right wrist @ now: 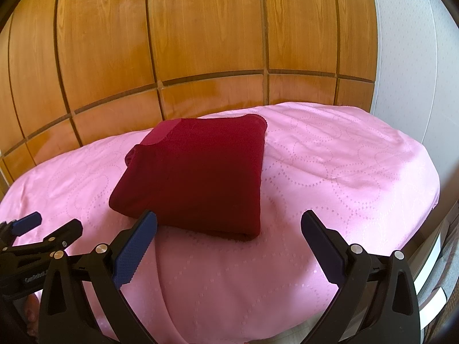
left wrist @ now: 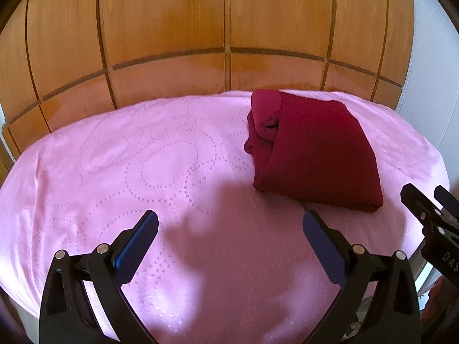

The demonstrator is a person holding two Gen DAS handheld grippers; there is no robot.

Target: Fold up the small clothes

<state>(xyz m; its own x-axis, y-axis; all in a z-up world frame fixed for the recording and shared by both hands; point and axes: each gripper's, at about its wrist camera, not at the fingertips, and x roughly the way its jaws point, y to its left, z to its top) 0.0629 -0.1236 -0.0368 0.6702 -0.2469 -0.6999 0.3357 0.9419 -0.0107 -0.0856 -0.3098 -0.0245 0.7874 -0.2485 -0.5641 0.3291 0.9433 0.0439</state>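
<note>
A dark red garment (left wrist: 312,149) lies folded into a compact rectangle on the pink bedspread (left wrist: 143,172), towards the far right in the left wrist view. It sits in the middle of the right wrist view, dark red garment (right wrist: 198,177). My left gripper (left wrist: 229,223) is open, hovering over bare bedspread to the near left of the garment. My right gripper (right wrist: 229,223) is open just in front of the garment's near edge, nothing between its fingers. The right gripper's tips (left wrist: 424,200) show at the left wrist view's right edge; the left gripper (right wrist: 48,223) shows at the right wrist view's left edge.
The pink bedspread (right wrist: 344,172) with a dotted ring pattern covers the surface. Wooden wardrobe panels (left wrist: 200,28) rise directly behind it. A pale wall (right wrist: 407,57) stands at the right. The bedspread's edge drops off near the right side.
</note>
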